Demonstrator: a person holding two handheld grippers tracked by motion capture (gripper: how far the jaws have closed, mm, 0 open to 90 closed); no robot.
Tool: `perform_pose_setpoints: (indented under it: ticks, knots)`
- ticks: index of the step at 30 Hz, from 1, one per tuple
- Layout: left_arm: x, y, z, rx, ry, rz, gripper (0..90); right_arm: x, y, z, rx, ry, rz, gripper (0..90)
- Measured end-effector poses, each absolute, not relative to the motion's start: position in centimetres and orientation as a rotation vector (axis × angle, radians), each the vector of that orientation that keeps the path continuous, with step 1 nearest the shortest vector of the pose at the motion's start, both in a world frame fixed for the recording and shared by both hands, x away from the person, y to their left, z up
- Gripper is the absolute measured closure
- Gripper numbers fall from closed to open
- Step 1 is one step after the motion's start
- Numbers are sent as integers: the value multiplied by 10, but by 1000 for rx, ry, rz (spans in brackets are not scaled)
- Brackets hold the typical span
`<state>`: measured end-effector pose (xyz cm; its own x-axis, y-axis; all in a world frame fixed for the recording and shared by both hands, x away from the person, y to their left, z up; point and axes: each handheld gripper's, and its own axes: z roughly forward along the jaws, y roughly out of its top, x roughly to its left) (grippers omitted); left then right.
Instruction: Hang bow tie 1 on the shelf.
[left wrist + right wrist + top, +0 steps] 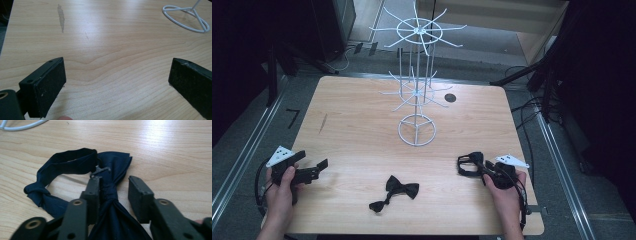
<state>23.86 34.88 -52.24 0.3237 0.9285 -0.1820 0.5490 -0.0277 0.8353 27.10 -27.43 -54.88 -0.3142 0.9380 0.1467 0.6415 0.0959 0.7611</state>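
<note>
gripper (113, 195): jaws rise from the near edge, a gap still between them
bow tie (110, 170): dark, its knot between the jaws, touching the left one, apart from the right one
strap (65, 162): loops off left to a small knot
table (175, 150): pale wood
white wire ring (22, 126): far left corner

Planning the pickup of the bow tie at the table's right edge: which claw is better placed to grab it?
Right. The right claw already straddles that bow tie's knot, one pad touching, while the left claw stands open over bare table.
</note>
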Motion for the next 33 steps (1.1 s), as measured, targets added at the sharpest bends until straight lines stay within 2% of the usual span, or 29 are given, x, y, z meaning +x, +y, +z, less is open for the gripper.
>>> perform_pose_setpoints:
  ticks: [3, 7, 33]
  knots:
    - [239, 349, -522, 1697, 1342, 536, 16, 271, -273, -548, 1555, 1999, 1046, 755]
    - [239, 349, -523, 1696, 1341, 539, 16, 271, -270, -546, 1554, 2006, 1011, 784]
    - [239, 349, -522, 1697, 1342, 532, 16, 258, -256, -513, 1432, 1880, 1226, 788]
